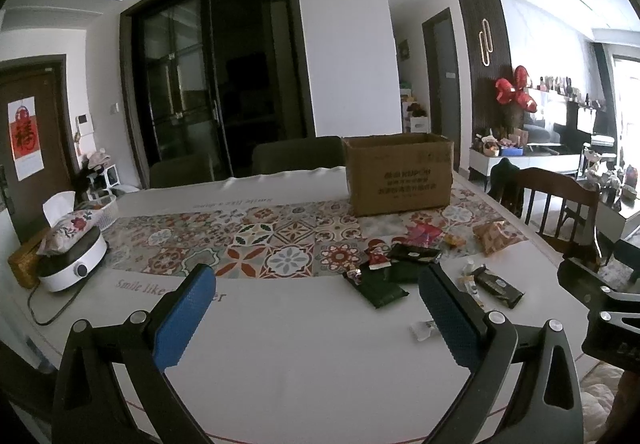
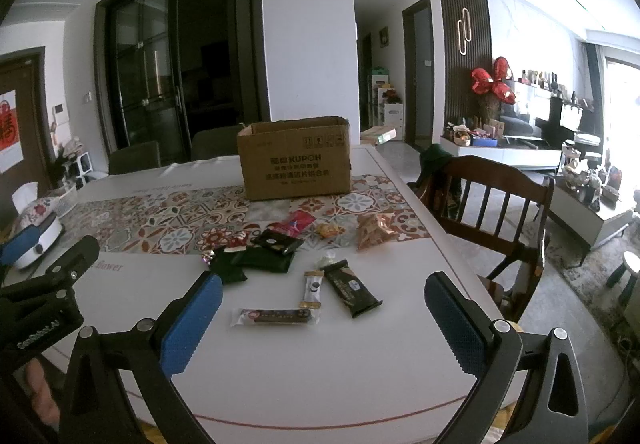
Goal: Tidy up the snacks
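Note:
Several snack packs lie on the table in front of an open cardboard box (image 2: 295, 160), which also shows in the left wrist view (image 1: 400, 174). Dark green packs (image 2: 256, 262) lie in a pile, also in the left wrist view (image 1: 382, 286). A dark bar (image 2: 352, 288), a small brown sachet (image 2: 313, 289) and a long dark bar (image 2: 276, 317) lie nearer. A pink pack (image 2: 298, 222) and an orange bag (image 2: 374, 230) lie by the runner. My left gripper (image 1: 316, 318) is open and empty above the table. My right gripper (image 2: 324, 324) is open and empty, just short of the long dark bar.
A white appliance with a tissue box (image 1: 70, 248) stands at the table's left. A patterned runner (image 1: 256, 240) crosses the table. A wooden chair (image 2: 490, 212) stands at the right edge. Two dark chairs (image 1: 296, 156) stand behind the table.

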`<state>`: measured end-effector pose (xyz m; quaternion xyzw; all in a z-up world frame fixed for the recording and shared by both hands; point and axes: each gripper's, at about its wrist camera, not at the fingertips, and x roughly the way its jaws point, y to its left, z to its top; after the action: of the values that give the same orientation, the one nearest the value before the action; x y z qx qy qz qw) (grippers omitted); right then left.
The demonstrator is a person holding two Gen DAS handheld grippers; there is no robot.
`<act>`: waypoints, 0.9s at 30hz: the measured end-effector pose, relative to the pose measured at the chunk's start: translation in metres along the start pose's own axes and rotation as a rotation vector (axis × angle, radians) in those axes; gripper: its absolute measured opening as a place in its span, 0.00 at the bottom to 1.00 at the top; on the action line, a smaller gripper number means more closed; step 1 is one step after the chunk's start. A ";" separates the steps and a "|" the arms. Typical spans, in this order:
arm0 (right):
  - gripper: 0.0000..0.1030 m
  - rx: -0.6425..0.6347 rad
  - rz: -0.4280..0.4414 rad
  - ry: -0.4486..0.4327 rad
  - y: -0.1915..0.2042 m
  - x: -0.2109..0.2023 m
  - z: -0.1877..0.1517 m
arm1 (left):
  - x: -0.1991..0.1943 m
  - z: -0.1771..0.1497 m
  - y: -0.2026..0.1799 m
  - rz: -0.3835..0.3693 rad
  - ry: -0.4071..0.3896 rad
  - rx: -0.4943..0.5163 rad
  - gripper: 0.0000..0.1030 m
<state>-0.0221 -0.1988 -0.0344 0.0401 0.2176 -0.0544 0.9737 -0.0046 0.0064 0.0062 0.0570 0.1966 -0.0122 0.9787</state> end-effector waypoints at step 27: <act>0.99 0.000 0.000 -0.003 0.000 -0.002 -0.001 | -0.005 0.000 -0.001 0.007 -0.021 -0.003 1.00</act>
<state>-0.0241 -0.1990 -0.0344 0.0402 0.2160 -0.0547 0.9740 -0.0092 0.0056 0.0084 0.0562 0.1860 -0.0090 0.9809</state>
